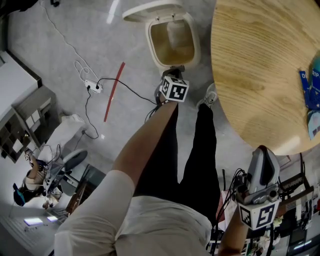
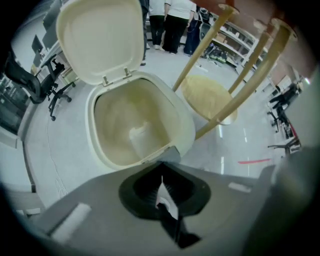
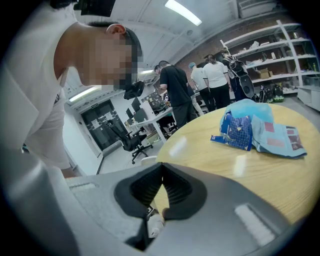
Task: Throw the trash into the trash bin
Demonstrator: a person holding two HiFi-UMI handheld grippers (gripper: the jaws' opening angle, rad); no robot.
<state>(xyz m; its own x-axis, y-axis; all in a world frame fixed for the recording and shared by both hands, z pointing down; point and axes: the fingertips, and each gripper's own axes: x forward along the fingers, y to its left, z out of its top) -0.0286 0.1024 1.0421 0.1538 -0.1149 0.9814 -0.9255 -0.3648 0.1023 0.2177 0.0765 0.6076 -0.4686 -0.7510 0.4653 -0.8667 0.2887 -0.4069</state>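
The cream trash bin [image 1: 154, 50] stands on the floor with its lid [image 1: 150, 9] swung open. A pale lump [image 2: 137, 139] lies inside. My left gripper [image 1: 173, 72] hangs pointing down over the bin's near rim [image 2: 91, 125]. Its jaws meet at the tip [image 2: 161, 176]; only a thin white sliver shows in the gap behind, and I cannot tell what it is. My right gripper [image 1: 262, 151] is held at the edge of the round wooden table [image 1: 250, 65], shut and empty [image 3: 161, 170]. Blue and teal wrappers [image 1: 311, 92] [image 3: 240, 129] lie on the table's far side.
A red strip [image 1: 114, 91] and a power strip with cables [image 1: 93, 86] lie on the floor left of the bin. The person's legs and shoe [image 1: 207, 98] stand between bin and table. Wooden table legs [image 2: 240, 85] rise right of the bin. Office chairs [image 2: 55, 92] and people stand behind.
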